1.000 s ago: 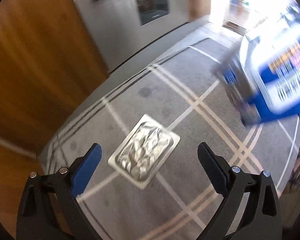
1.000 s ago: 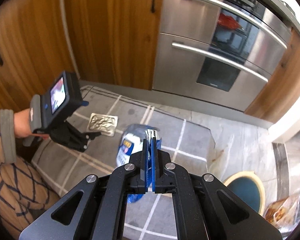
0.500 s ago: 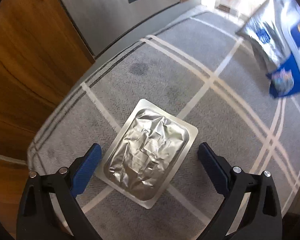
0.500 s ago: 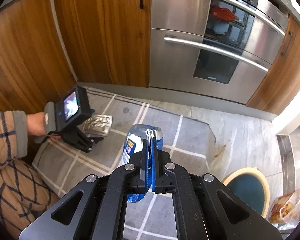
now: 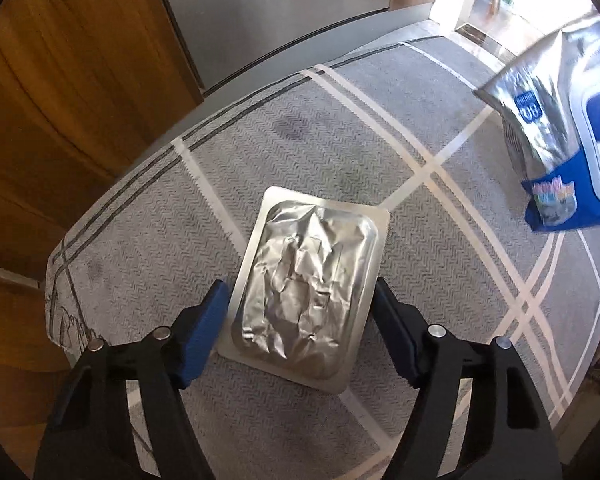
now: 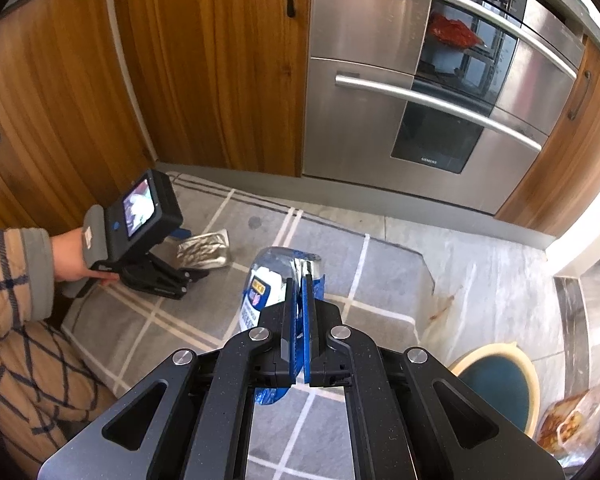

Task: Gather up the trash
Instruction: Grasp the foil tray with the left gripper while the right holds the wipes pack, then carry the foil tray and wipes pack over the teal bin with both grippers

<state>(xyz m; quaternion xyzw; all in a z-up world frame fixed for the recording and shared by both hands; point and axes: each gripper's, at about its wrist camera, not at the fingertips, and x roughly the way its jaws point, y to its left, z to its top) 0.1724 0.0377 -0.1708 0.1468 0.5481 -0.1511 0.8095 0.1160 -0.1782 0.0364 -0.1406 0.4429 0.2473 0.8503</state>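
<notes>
**Left claw closing in on the foil tray**

Down on the grey rug [image 5: 148, 240] lies the crumpled foil tray [image 5: 306, 300], flat, near the wooden cabinets [image 6: 204, 72] — and the left gripper [image 5: 300, 306] straddles it, blue pads on either side of its near end. The jaws are closing, tray between them, pads right at its edges but not yet pressing on it. Over on the right, the right gripper [image 6: 297, 300] is clamped tight on the top edge of a blue-and-silver wipes pack [image 6: 266, 284], which hangs above the rug — well clear of the tray.
</notes>
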